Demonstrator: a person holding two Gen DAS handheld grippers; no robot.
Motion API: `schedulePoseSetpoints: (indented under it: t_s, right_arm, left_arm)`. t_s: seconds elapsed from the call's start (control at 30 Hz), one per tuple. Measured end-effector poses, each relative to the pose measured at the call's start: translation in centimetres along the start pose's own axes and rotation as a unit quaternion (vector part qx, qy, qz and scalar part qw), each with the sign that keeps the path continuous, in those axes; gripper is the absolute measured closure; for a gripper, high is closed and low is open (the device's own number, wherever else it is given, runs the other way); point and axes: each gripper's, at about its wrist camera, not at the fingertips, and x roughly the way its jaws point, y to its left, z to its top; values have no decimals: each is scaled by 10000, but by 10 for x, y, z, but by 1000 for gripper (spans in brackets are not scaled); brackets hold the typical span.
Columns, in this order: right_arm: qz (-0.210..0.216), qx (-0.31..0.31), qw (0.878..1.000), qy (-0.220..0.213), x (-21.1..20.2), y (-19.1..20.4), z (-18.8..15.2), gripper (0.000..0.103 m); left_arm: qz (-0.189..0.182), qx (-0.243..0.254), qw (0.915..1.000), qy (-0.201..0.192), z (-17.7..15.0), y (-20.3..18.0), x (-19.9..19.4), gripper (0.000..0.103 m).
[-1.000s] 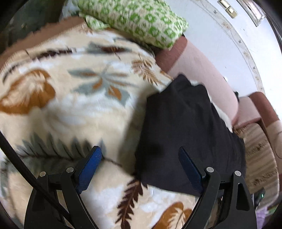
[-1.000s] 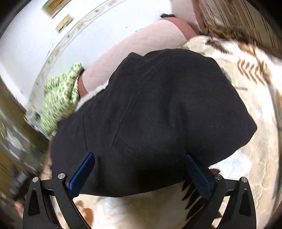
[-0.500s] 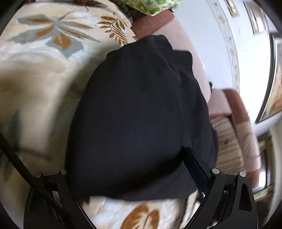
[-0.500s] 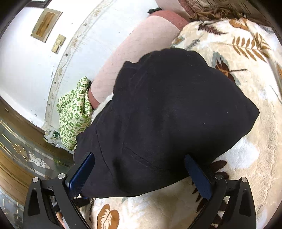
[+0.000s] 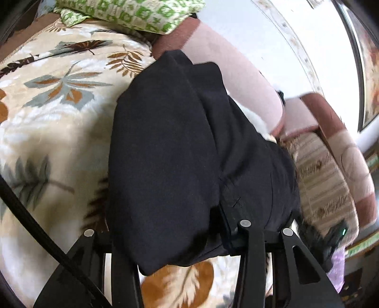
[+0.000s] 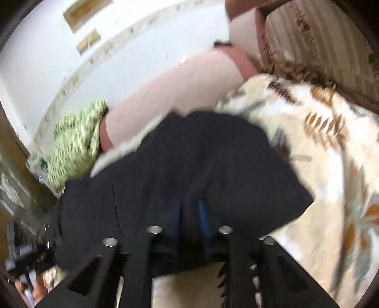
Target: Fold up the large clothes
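Observation:
A folded black garment [image 5: 180, 147] lies on a cream leaf-print blanket [image 5: 52, 113] over a sofa; it also shows in the right wrist view [image 6: 194, 165]. My left gripper [image 5: 170, 227] is closed in on the garment's near edge, with its jaws buried in the cloth; only the arms show. My right gripper [image 6: 189, 213] is shut on a pinch of the same garment's near edge, its blue pads [image 6: 203, 218] close together with cloth between them. The right view is blurred.
A green patterned pillow [image 5: 132, 11] lies at the sofa's far end, also seen in the right wrist view [image 6: 73, 139]. The pink sofa backrest [image 5: 239, 78] runs behind the garment. A striped cushion [image 5: 324, 180] sits to the right. White wall behind.
Both grippers were open around the garment's near edge; now both have closed on the cloth. The left view has shifted back, showing the pillow again.

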Motion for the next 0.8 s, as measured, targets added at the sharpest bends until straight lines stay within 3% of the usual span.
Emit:
schedulePoseSetpoints:
  t_s: [0.13,0.23,0.27,0.43,0.63,0.73,0.8]
  right_arm:
    - [-86,483,9988,-91,-5,-24,8,84]
    - [-160,789,9965,-212,-12,-37,10,57]
    - [-306,722,9963,-352,-17,-37,11,53]
    - [-543,197,9970,-507,-22,-20,14,53]
    - [-592,-238,9967,-496,-14,-1,10,53]
    - [-616,-431,9957,-544,-13,7,7,53]
    - [-600,-541,9951,-578,-11,15,7,53]
  left_arm:
    - [259,-270,9992,134,1,14,14,51]
    - [13,-764,9966,309,3,33,18,47]
    - [-32,-797,9962,345,4,35,16,47]
    - [51,-499,9985,220,12,27,-11,47]
    - [735,-196,9969,-187,15,22,-47,47]
    - [1628,41,9820,-959,13,13,-76,45]
    - [1971,215,9714,-1305,18,4,-85,40]
